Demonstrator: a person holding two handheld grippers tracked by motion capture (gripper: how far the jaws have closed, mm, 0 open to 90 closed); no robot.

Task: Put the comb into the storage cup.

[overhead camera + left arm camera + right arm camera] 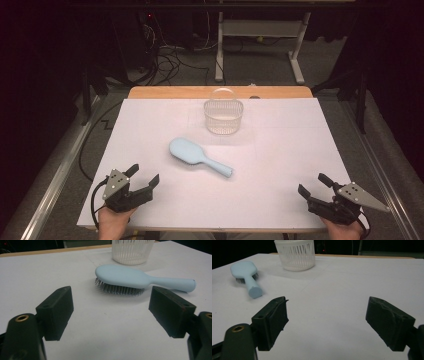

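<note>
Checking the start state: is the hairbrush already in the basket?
No, the light blue hairbrush lies bristles down on the white table, in front of the basket and apart from it.

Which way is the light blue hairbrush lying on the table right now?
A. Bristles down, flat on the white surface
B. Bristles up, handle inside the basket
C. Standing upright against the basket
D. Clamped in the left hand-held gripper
A: in the left gripper view the hairbrush lies with its bristles against the white table, short of the basket, and the left hand-held gripper stands open with nothing between its jaws.
</note>
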